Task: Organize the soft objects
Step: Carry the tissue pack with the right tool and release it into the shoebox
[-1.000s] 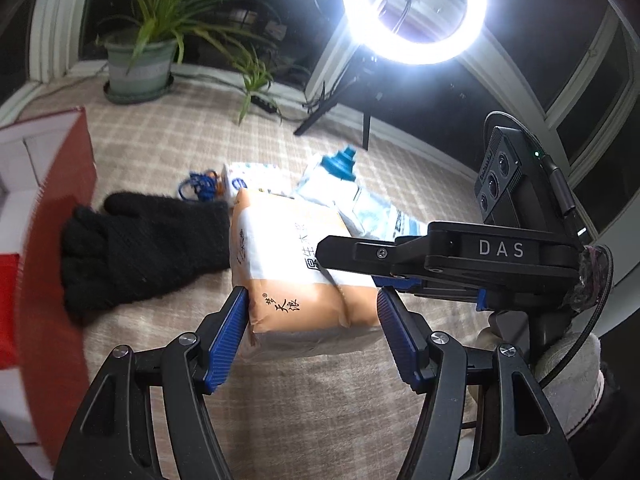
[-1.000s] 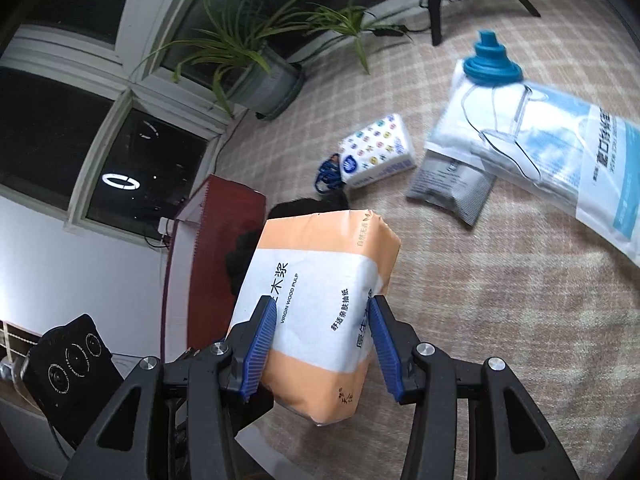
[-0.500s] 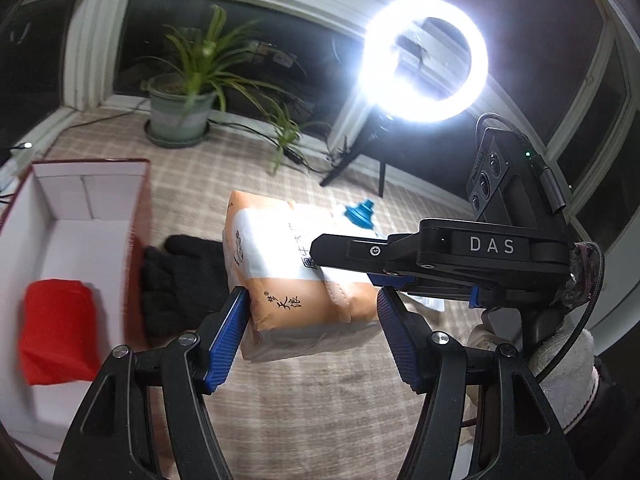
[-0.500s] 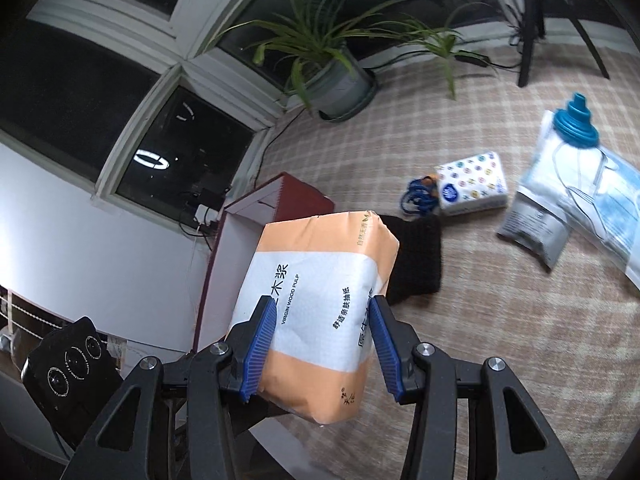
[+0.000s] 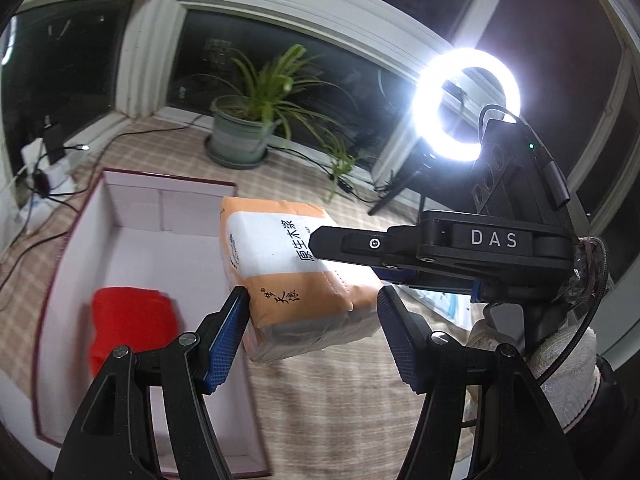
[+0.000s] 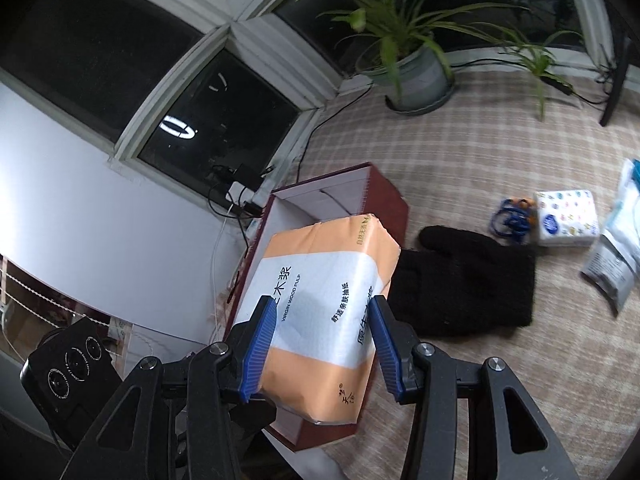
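Nearest to us, our right gripper (image 6: 322,340) is clamped on the orange-and-white tissue pack (image 6: 320,312), its blue pads (image 6: 260,346) pressed against both sides of the wrapper. From the left wrist view, the same tissue pack (image 5: 288,272) hangs in the air just past our left gripper (image 5: 314,336), whose jaws stand spread wide with nothing between them; the right gripper's black body (image 5: 440,246) reaches in from the right onto the pack. The pack sits over the near right edge of the dark red box (image 5: 60,248), which lies open on the checked cloth (image 5: 344,392). Inside the box, against its white lining, lies a folded red cloth (image 5: 130,326).

Beyond the box, in the right wrist view, a black glove (image 6: 468,280) lies flat on the cloth, then a small patterned tissue packet (image 6: 566,216) with a blue cord (image 6: 510,220) beside it. Farther off stand a potted plant (image 5: 244,128) and a lit ring light (image 5: 466,104) before the dark windows.
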